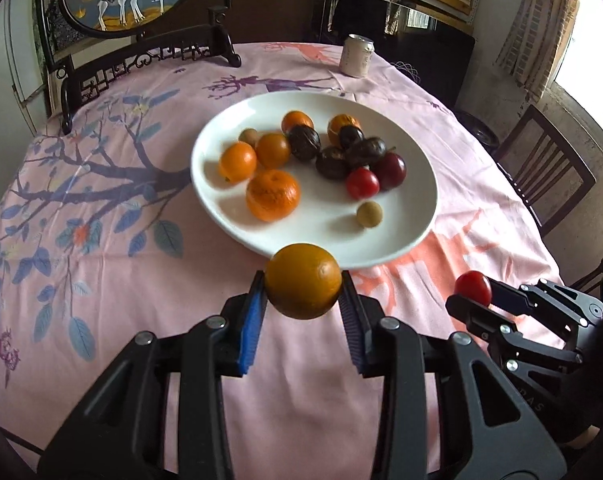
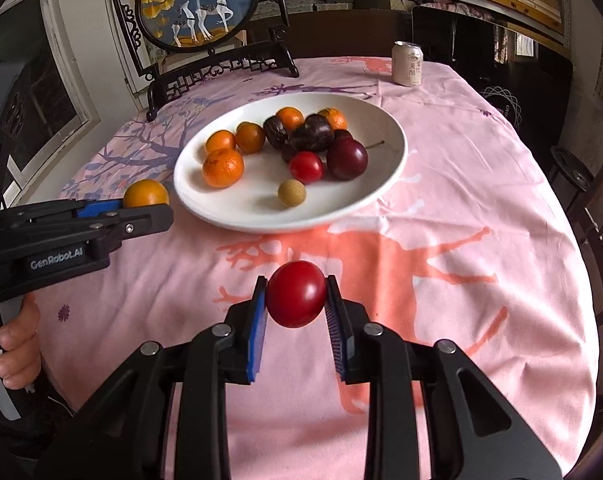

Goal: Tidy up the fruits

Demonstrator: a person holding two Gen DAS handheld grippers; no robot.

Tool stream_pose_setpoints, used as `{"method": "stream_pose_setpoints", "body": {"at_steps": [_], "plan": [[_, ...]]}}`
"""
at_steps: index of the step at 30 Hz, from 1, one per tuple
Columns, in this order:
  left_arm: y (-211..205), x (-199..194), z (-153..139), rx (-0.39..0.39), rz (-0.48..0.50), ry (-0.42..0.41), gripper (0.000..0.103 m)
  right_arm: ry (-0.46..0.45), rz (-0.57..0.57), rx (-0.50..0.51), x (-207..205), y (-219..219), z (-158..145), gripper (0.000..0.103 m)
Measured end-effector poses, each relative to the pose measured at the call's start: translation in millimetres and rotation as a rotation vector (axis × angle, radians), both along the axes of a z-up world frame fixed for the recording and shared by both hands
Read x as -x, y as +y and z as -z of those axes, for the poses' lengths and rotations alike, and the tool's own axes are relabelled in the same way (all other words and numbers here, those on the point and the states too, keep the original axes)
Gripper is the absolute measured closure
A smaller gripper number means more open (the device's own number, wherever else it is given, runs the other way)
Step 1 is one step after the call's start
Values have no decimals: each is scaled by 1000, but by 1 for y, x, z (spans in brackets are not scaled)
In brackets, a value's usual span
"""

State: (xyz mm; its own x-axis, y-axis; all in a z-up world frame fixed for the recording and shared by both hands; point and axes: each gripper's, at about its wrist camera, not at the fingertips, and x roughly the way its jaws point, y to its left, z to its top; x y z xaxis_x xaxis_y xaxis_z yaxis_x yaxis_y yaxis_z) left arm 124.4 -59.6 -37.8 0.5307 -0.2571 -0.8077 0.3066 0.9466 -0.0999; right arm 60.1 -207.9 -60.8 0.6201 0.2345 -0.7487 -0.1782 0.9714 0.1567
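Observation:
My left gripper (image 1: pixel 303 282) is shut on an orange (image 1: pixel 304 280) and holds it above the tablecloth, just short of the near rim of the white plate (image 1: pixel 417 148). My right gripper (image 2: pixel 295 294) is shut on a red plum (image 2: pixel 296 294), held above the cloth in front of the plate (image 2: pixel 393 148). The plate holds several oranges on its left side, dark passion fruits and red plums on its right, and a small tan longan (image 2: pixel 291 193) near the front. The right gripper with its plum (image 1: pixel 472 288) shows at right in the left wrist view; the left gripper with its orange (image 2: pixel 145 194) shows at left in the right wrist view.
A pink printed tablecloth (image 2: pixel 461 240) covers the round table. A drink can (image 2: pixel 407 63) stands at the far edge. A round deer-painted screen on a dark stand (image 2: pixel 199 4) is at the back left. Wooden chairs (image 1: pixel 545 164) stand around the table.

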Motion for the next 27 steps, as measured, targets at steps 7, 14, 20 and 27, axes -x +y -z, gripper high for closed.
{"method": "stream_pose_setpoints", "body": {"at_steps": [7,14,20,27], "plan": [[-34,-79,-1,-24,1,26,66,-29,2,63,-69,8,-8,75],[-53,-105,21,-44,9,66,66,39,14,86,-109,-1,16,75],[-50,-100,14,-43,-3,23,29,25,20,97,-110,-1,14,60],[-21,-47,-21,-25,-33,-111,7,-51,69,130,-58,-2,-17,45]]}}
